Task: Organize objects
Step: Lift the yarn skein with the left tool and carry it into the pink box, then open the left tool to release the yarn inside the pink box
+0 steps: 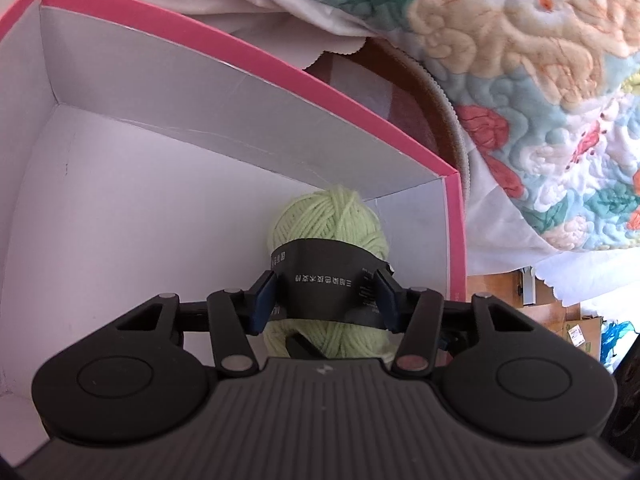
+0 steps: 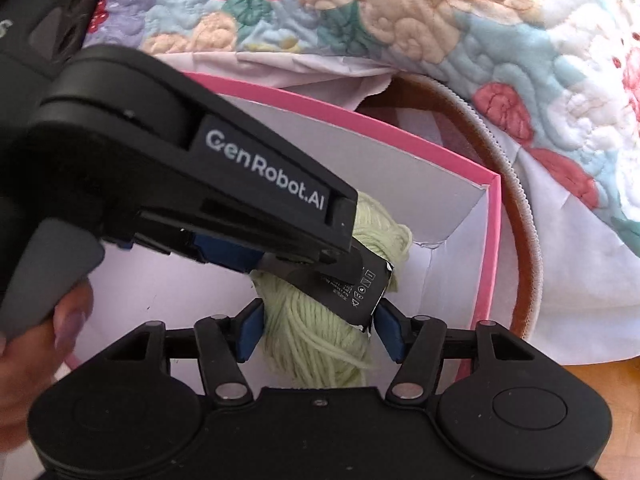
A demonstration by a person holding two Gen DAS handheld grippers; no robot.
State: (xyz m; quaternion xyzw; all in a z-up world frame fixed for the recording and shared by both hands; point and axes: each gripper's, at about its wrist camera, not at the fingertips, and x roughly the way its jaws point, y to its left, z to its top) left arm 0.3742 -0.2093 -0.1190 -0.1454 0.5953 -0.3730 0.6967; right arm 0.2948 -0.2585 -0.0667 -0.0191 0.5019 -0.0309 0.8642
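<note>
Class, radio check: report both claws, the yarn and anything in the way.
Left claw shut on yarn. Right claw shut on it too. Yarn low inside pink box, near its corner. Nothing in the way.

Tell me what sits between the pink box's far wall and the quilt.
In the left wrist view, a brown round-edged board and pale cloth fill that stretch.

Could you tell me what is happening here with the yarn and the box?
A person is working two handheld grippers over a pink-rimmed box beside a floral quilt. Both are on one skein of pale green yarn inside the box near a corner. The left gripper clamps its dark paper label; the right gripper straddles the lower end of the yarn, pads at its sides. The rest of the box looks empty.
</note>
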